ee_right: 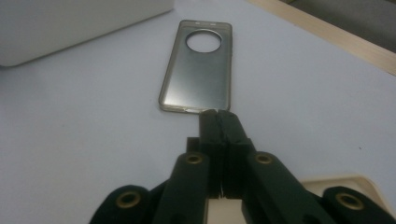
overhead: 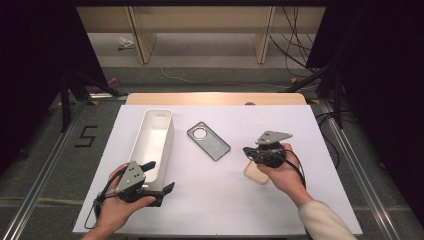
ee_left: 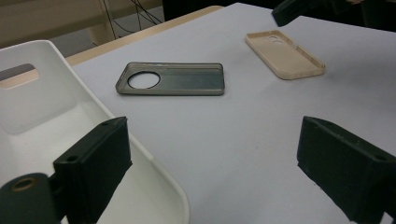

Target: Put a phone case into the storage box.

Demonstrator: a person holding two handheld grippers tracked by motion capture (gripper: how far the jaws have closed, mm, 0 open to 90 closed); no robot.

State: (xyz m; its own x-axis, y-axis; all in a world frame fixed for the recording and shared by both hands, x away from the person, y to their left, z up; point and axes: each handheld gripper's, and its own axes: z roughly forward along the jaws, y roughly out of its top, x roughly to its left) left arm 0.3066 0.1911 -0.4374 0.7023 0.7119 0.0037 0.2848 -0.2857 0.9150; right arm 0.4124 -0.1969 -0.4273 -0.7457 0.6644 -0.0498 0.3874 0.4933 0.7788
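Left tool point(overhead: 159, 176), lower left of the high view: jaws spread wide, nothing between them, one jaw over the near end of the white tray point(overhead: 150, 131), the other over bare table point(overhead: 215, 200). Right tool point(overhead: 248, 151), right of centre: jaws pressed together, empty, tips just short of the grey phone case's point(overhead: 208, 141) near short edge in the right gripper view. Beige phone case point(overhead: 255, 172) lies flat under the right hand point(overhead: 280, 172). Grey case sits mid-frame, apart from the tray and the beige case. Open table lies along the bottom edge.
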